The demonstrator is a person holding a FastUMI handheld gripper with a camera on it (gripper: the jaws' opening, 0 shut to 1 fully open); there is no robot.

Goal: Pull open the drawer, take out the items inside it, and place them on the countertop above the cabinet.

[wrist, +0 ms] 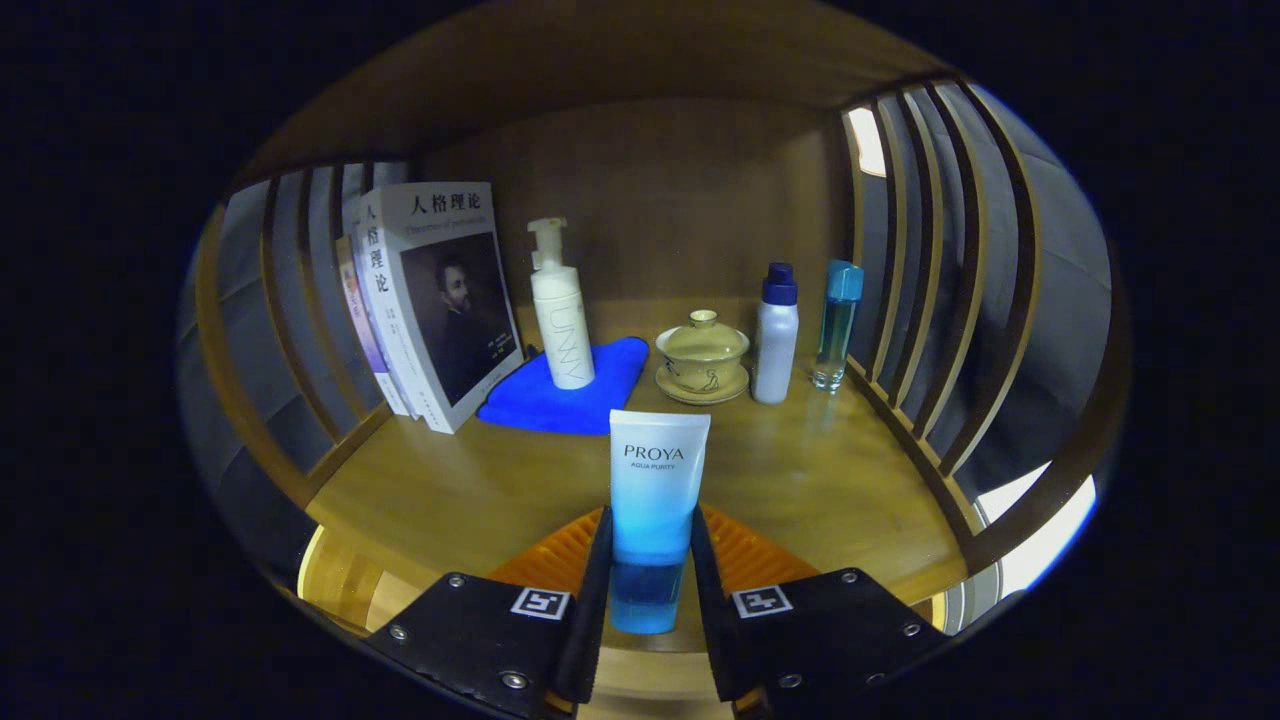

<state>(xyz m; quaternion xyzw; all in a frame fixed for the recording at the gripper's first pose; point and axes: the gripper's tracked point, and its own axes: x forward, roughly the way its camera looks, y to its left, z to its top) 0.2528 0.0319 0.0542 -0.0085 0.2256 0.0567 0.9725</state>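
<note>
Wooden countertop [800, 480], walled by slatted side rails: books [430, 300] are leaned at the left rail, a blue cloth [540, 400] is spread beside them with a white pump bottle [560, 310] stood on it. A lidded teacup on its saucer [702, 355], a white bottle with dark cap [776, 335] and a clear blue bottle [836, 325] are ranged toward the right rail. A blue tube [655, 500] is held upright over the near countertop, clamped on both sides by the gripper [650, 580], whose fingers are closed to the tube's width.

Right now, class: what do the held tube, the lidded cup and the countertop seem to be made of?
Tube, clamped between the gripper fingers: glossy plastic, probably; translucent blue cap. Lidded cup: likely glazed ceramic, with soft shine. Countertop: varnished wood; grain and reflections show.
</note>
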